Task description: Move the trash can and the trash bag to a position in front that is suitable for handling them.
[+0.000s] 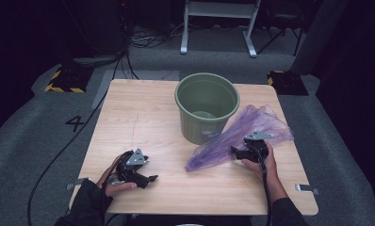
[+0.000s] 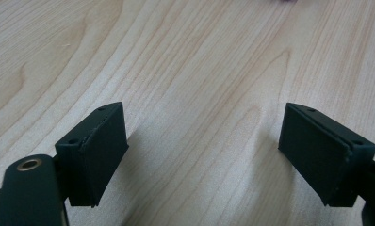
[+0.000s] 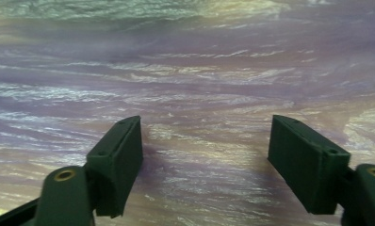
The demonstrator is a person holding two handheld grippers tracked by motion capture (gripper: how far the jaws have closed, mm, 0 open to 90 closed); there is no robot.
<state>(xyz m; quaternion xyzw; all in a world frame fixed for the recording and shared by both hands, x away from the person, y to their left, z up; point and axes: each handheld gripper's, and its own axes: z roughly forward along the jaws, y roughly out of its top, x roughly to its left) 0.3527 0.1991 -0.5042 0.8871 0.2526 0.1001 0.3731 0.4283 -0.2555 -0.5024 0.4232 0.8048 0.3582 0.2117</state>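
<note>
A thin purple plastic bag lies spread on the wooden table, to the right of a green bucket. My right gripper rests on the bag's lower edge, held in a hand. In the right gripper view its jaws stand wide apart just above the purple film, with nothing pinched between them. My left gripper lies low near the table's front left and points right. Its jaws are open over bare wood in the left gripper view.
The bucket stands upright at the table's centre back with its mouth open. Beyond the table are grey floor, cables, a white stand's legs and yellow-black striped blocks on the floor.
</note>
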